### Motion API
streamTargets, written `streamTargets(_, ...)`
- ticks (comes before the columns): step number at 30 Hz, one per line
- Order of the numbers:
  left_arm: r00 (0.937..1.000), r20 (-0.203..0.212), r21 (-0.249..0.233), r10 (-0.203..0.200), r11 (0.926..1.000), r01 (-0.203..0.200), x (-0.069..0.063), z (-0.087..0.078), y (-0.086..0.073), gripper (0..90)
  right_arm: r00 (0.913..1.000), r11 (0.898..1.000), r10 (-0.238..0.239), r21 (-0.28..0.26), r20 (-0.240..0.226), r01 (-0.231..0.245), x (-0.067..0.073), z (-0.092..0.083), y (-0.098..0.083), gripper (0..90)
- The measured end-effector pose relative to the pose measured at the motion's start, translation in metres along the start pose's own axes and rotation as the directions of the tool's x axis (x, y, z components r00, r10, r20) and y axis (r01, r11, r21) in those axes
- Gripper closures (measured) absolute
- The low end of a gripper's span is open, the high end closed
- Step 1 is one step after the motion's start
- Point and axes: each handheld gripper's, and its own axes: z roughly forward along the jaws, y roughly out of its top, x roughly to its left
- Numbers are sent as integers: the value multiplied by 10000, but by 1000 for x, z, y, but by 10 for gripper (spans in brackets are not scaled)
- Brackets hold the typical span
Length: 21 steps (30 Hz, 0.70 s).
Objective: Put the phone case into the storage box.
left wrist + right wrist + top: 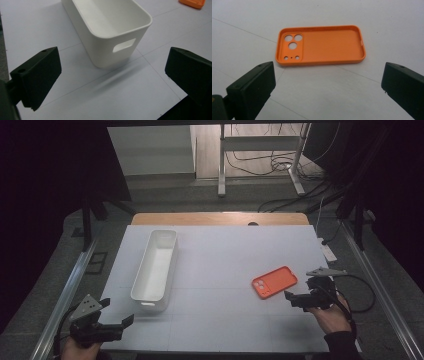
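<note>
Orange phone case [320,45] lies flat on the white table [220,265], inside up: soft-looking matte shell w/ fine stippled texture, rounded corners, raised rim, round camera cutouts at one end. It sits on the table's right half, just in front of the right gripper [327,87], not touched. That gripper's blocky black jaws are spread wide apart, nothing between them. Left gripper [112,75] at the near-left corner, jaws also wide apart, facing the short end of a white plastic bin [110,27]: long, smooth, rounded edges, slot handle cut in the end wall.
</note>
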Motion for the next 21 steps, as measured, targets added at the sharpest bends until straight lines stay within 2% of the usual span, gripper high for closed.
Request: streamTargets(21,10000,73,10,64,10000,-65,0,0,0,14,9998,9995,-80,303,169,75,-8,22,19,0)
